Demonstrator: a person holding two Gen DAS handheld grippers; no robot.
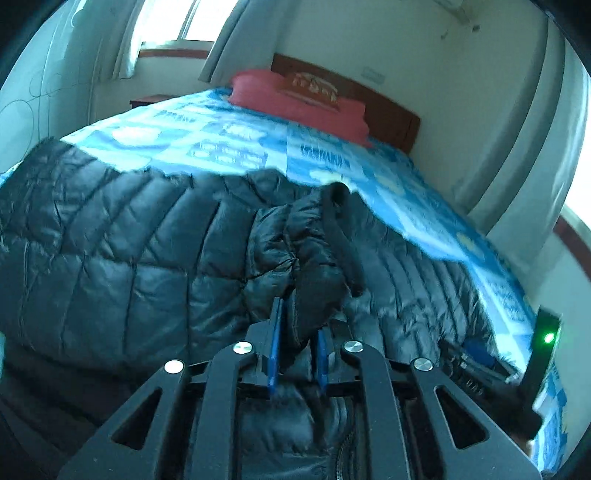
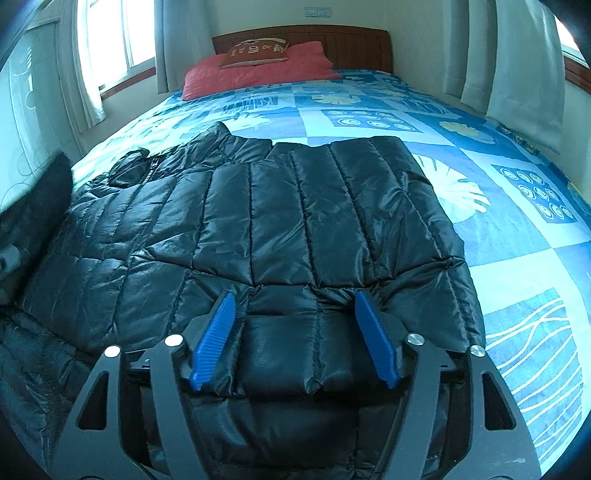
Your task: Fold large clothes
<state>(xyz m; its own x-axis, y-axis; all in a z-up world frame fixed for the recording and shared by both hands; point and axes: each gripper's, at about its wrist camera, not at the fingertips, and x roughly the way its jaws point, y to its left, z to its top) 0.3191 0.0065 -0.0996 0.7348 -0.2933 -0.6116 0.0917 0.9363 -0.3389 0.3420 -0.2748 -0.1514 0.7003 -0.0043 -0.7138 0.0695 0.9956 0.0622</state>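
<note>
Blue patterned bed (image 2: 517, 258) carries my half-folded black puffer jacket (image 2: 295, 214). Left tool (image 1: 297, 347) grips a bunched sleeve (image 1: 314, 258); right tool (image 2: 295, 332) rests released, final folds remaining.

We record a bed covered by a blue patchwork bedspread (image 2: 369, 122) printed with white leaf shapes, ring motifs and wavy lines. At the head end of the bed lies a red pillow (image 2: 258, 75), set toward the window-side corner, and a smaller brown cushion (image 2: 255, 51) with pale lettering rests on top of it, touching it. Behind both stands a dark wooden headboard (image 2: 354, 46) against a pale wall. We note a window (image 2: 114, 40) beside the head of the bed, flanked by pale curtains (image 2: 173, 44), and further pale curtains (image 2: 517, 66) hang along the opposite side. A small wall plate (image 2: 317, 12) sits above the headboard.
</note>
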